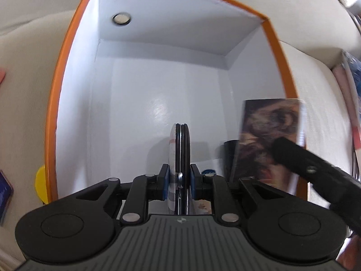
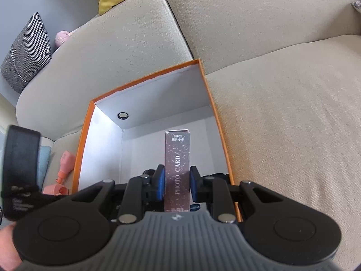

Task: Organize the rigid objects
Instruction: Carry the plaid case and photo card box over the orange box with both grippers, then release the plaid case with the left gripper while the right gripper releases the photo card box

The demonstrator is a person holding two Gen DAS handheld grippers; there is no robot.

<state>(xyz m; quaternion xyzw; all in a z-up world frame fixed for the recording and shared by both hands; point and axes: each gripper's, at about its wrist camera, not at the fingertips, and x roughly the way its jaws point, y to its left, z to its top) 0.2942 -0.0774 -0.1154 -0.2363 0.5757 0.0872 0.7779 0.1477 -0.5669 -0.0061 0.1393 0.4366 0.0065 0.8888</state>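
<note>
Left wrist view is showing the left hand-held gripper (image 1: 179, 180) clamping a thin round disc with black and pale layers (image 1: 179, 144) edge-on between its blue pads, hanging over the white inside of an open orange-rimmed cardboard box (image 1: 56, 103) sitting on a beige sofa (image 1: 27, 67). Right wrist view is showing the right hand-held gripper (image 2: 177, 184) gripping a slim dark speckled carton lettered "PHOTO CARD" (image 2: 176, 155), standing upright above the same box near its right wall. A pink plastic bottle (image 2: 65, 164) is lying just outside the box's left wall.
</note>
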